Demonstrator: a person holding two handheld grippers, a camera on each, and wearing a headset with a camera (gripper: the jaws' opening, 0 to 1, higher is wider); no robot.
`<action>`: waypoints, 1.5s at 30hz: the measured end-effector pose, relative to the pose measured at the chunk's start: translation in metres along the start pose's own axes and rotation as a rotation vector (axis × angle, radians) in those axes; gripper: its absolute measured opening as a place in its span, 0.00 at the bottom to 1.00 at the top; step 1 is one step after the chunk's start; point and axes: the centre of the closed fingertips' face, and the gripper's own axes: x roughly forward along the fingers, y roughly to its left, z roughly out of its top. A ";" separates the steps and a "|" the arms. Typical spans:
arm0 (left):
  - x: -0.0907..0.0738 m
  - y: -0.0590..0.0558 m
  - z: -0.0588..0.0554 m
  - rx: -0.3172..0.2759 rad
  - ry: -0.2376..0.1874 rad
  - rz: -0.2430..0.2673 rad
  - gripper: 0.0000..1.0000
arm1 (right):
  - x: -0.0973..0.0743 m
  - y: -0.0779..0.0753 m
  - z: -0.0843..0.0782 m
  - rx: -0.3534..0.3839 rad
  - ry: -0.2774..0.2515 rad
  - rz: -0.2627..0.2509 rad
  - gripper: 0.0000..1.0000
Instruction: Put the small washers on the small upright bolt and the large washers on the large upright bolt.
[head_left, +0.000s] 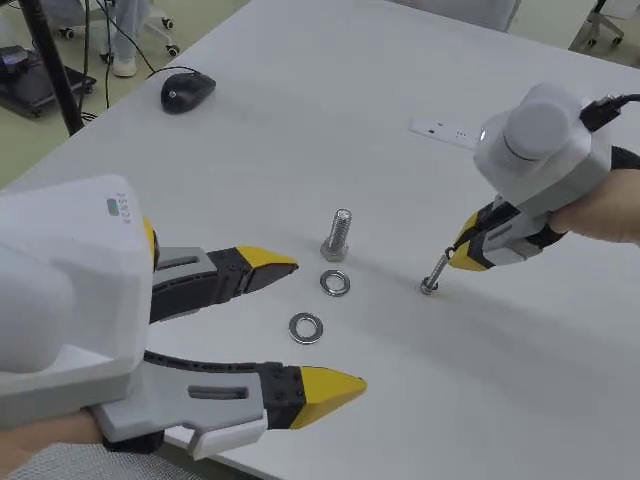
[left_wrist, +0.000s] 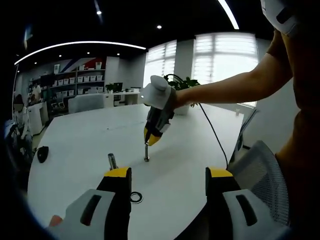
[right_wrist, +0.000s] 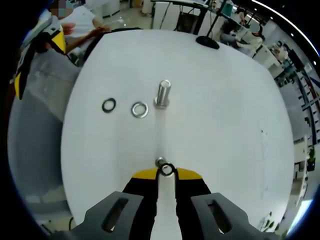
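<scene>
Jaws of your right gripper (head_left: 458, 260) pinch a small washer (right_wrist: 167, 170) atop the small bolt (head_left: 435, 273), right of the large bolt (head_left: 338, 236); your left gripper (head_left: 328, 323) gapes near two large washers (head_left: 335, 282) (head_left: 305, 327) beside it.

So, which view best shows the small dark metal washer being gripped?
Right gripper view: the small dark metal washer faces the camera between jaw tips. Head and left gripper views leave it too small to tell.

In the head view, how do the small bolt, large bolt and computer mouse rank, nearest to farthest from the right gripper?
1. Small bolt, at the tips of the right gripper.
2. Large bolt, mid-table.
3. Computer mouse, far left edge.
</scene>
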 end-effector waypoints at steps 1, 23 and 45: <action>0.000 0.001 0.000 -0.001 -0.001 0.002 0.59 | 0.000 0.000 0.001 0.004 -0.002 0.008 0.12; 0.001 0.003 -0.002 -0.015 -0.004 0.001 0.59 | 0.022 0.004 -0.005 -0.049 0.072 0.055 0.12; 0.002 0.007 -0.011 -0.043 0.007 0.006 0.59 | 0.049 0.009 -0.016 -0.029 0.068 0.097 0.13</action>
